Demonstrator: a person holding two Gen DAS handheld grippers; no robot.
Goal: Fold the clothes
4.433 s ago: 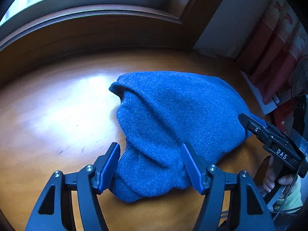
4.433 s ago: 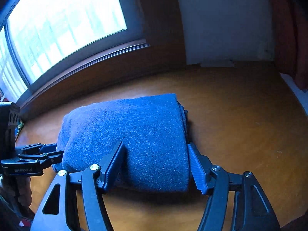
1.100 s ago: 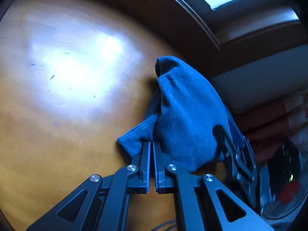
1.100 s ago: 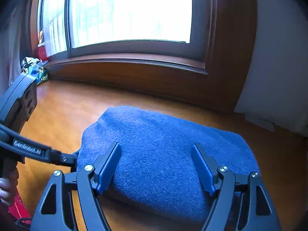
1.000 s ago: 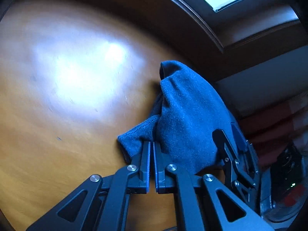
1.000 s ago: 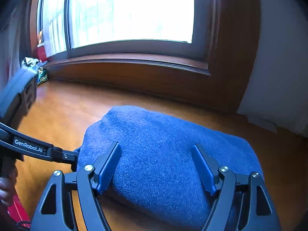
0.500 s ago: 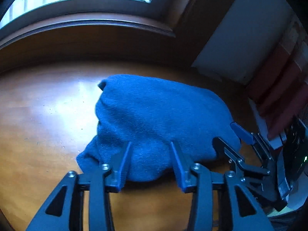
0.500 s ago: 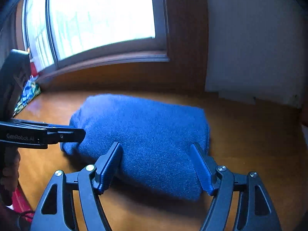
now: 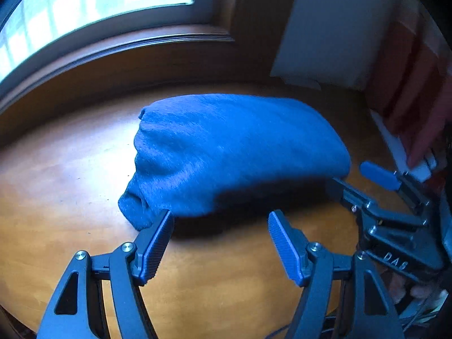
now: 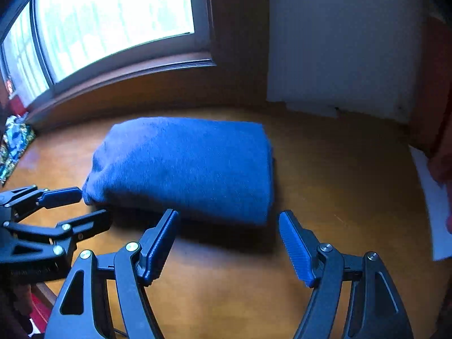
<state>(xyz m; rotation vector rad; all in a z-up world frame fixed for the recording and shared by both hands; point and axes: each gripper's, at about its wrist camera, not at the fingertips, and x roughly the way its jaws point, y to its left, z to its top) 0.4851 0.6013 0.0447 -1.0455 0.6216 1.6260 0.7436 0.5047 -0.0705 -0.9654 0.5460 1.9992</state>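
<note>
A folded blue knit garment [image 9: 234,152] lies as a thick bundle on the wooden table [image 9: 56,186]; the right wrist view shows the same garment [image 10: 186,166] as a neat rectangle. My left gripper [image 9: 220,226] stands open just in front of its near left end, with nothing between its fingers. My right gripper [image 10: 228,226] is open too, a little back from the garment's near right corner. From the left wrist view the right gripper [image 9: 364,178] appears at the right; from the right wrist view the left gripper [image 10: 82,203] appears at the left, near the bundle's end.
A window with a dark wooden sill [image 10: 127,70] runs behind the table. A white wall panel [image 10: 339,56] stands at the back right. White paper [image 10: 435,206] lies at the table's right edge beside red fabric [image 9: 409,70]. A colourful item [image 10: 14,144] sits far left.
The left gripper, shut on the garment's corner a second ago, has let go and opened. Both grippers have drawn back from the bundle, which now lies flat.
</note>
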